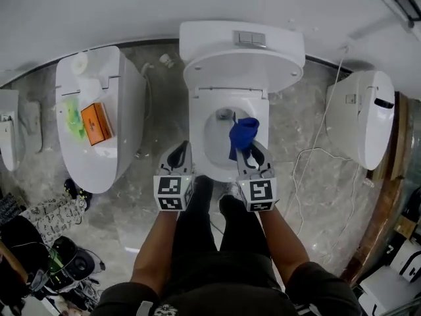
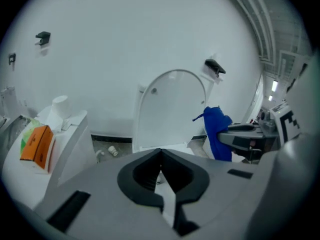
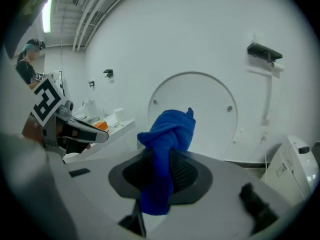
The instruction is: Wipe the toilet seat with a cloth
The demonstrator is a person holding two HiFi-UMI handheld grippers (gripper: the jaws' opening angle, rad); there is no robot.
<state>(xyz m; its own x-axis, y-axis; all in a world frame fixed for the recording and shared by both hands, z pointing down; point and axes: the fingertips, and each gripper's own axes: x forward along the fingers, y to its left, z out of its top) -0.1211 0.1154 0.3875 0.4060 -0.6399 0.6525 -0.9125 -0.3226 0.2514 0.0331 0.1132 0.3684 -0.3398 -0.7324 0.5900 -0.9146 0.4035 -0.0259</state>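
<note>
The blue cloth (image 1: 242, 134) is bunched between the closed jaws of the right tool (image 1: 252, 155), over the right side of the toilet seat (image 1: 197, 133). Whether it touches the seat cannot be told. The left tool (image 1: 179, 157) is closed and empty, near the seat's front left corner. The lid (image 1: 243, 68) stands up.
</note>
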